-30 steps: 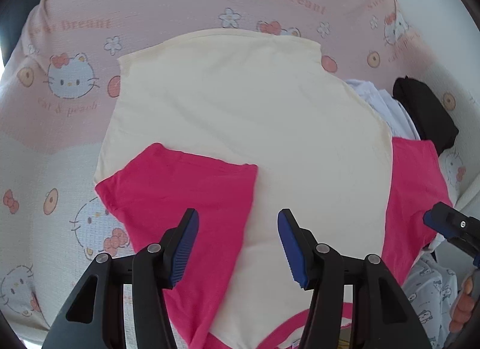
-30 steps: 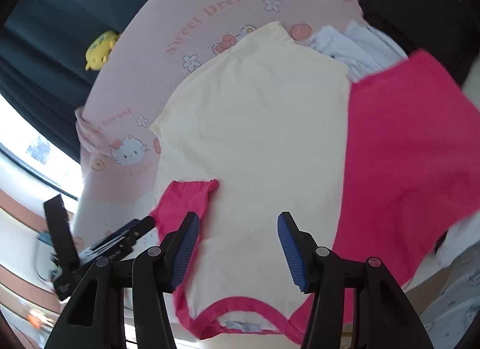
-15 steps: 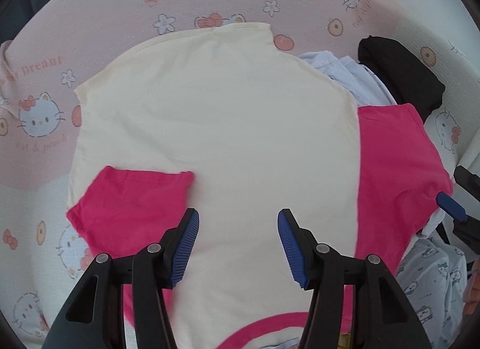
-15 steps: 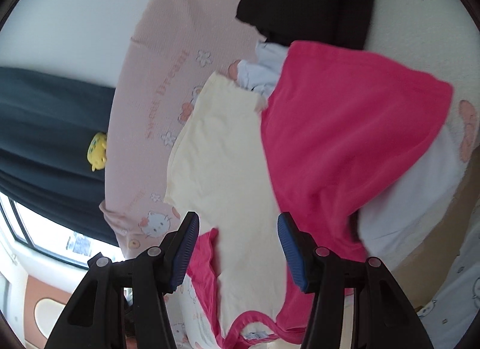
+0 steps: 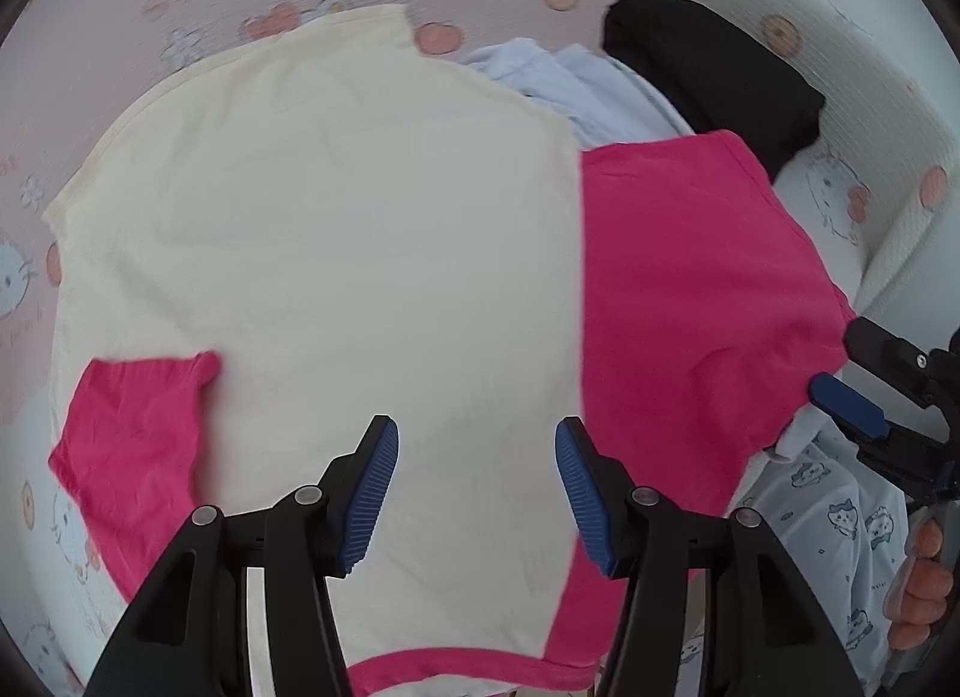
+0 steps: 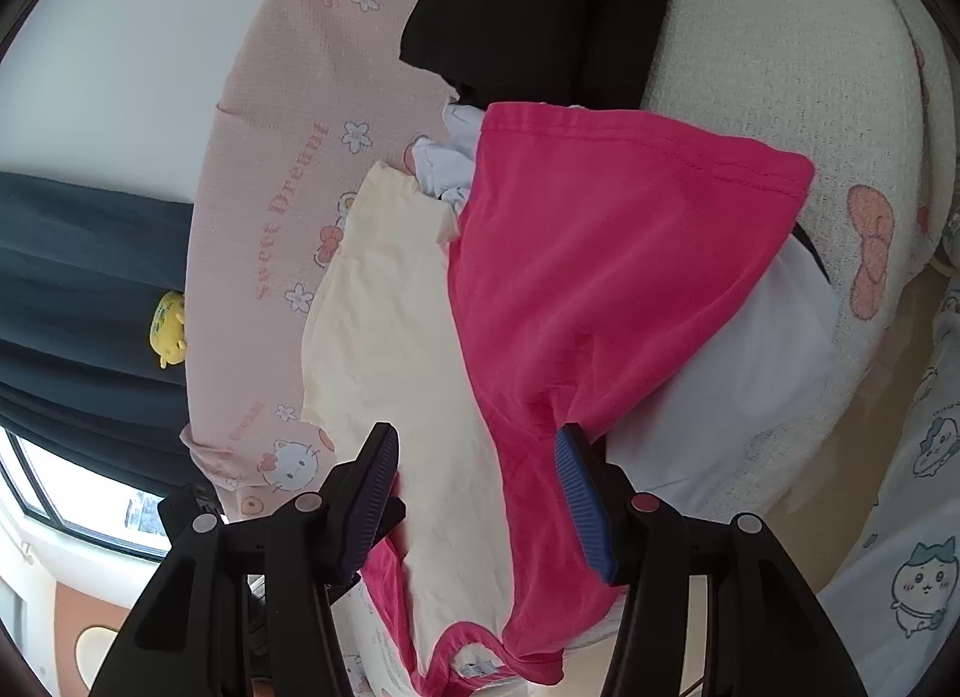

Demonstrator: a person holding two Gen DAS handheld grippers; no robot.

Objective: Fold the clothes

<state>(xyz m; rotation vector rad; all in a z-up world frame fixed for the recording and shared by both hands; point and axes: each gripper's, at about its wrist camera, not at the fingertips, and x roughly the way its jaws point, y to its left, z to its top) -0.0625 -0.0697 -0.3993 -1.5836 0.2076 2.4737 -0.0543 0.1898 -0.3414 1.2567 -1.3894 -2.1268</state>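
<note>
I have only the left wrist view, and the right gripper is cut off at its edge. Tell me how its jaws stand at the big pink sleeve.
Observer: The right gripper is open over the pink sleeve; its pads press nothing.
Operator: Check the neckline.
Observer: A small label shows inside the pink collar.
Operator: Report anything beyond the bedspread's far edge.
Observer: A yellow plush toy sits against a dark curtain.
</note>
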